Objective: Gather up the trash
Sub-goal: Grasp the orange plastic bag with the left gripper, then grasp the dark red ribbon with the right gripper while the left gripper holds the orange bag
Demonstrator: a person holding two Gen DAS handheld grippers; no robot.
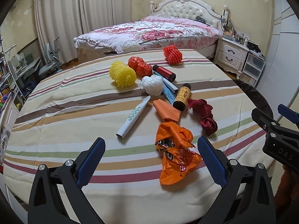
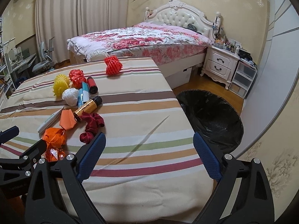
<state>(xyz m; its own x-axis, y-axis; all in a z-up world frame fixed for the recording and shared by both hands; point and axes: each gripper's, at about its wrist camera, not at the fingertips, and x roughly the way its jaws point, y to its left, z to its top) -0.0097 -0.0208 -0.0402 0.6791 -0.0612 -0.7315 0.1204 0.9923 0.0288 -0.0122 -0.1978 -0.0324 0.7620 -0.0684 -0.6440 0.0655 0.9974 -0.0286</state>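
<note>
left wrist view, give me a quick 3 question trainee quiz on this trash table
1. True or false: the left gripper has its jaws shut on the orange wrapper.
2. Which lies nearest the left gripper? A) yellow foam net B) orange wrapper C) red foam net
3. Fill in: the black-lined bin stands on the ___ beside the table.

Key: 1 false, the jaws are open and hold nothing; 2 B; 3 floor.

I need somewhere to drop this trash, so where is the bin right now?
The black-lined trash bin sits on the wooden floor just off the right edge of the striped table, in the right wrist view, in front of the white nightstand.
</note>
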